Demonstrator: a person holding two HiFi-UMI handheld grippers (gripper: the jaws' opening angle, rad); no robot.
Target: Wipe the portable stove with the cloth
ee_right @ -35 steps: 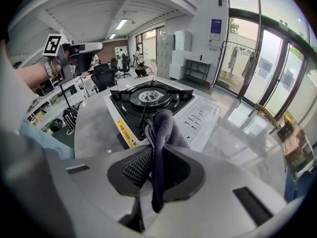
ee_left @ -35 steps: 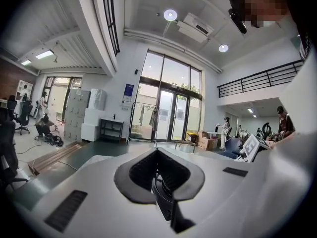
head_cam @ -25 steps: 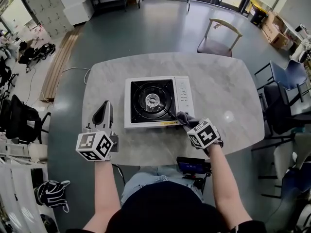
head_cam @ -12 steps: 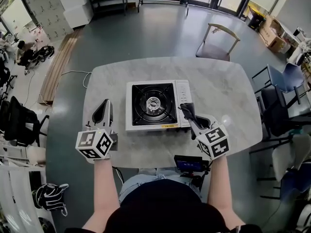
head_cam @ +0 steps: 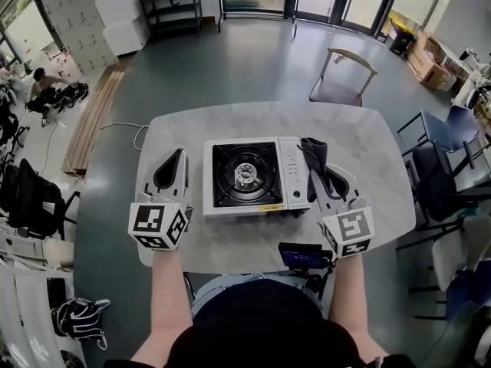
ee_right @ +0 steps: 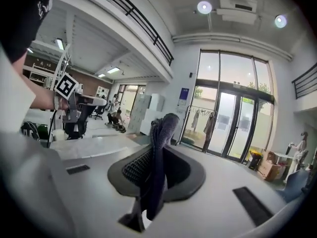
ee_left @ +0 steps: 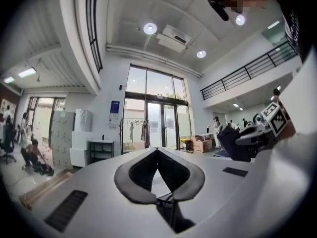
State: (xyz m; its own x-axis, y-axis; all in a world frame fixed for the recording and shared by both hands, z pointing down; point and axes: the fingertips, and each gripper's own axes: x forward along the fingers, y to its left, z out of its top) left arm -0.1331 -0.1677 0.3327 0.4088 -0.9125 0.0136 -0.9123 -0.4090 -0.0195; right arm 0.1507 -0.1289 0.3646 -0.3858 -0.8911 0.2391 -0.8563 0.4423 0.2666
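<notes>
The portable stove (head_cam: pixel 245 176) stood in the middle of the grey marble table (head_cam: pixel 368 152). It had a white body, a black burner top and a strip of controls along its right side.

The right gripper (head_cam: pixel 317 163) was at the right of the stove, and its jaws were closed on a dark cloth (head_cam: pixel 311 146). In the right gripper view the cloth (ee_right: pixel 161 133) was pinched between the two jaws of this gripper (ee_right: pixel 157 158); one part rose above the tips and one part hung down below them. From the head view the cloth was just beside the right edge of the stove, next to the control strip. I could not tell if it touched the stove or the table.

The left gripper (head_cam: pixel 176 159) was over the table at the left of the stove, near it but apart from it. In the left gripper view the jaws of this gripper (ee_left: pixel 157 151) were together at the tips and nothing was between them.

A small black device with a blue screen (head_cam: pixel 303 257) sat at the near edge of the table, in front of the person. A chair (head_cam: pixel 343 60) stood on the floor behind the far side of the table.
</notes>
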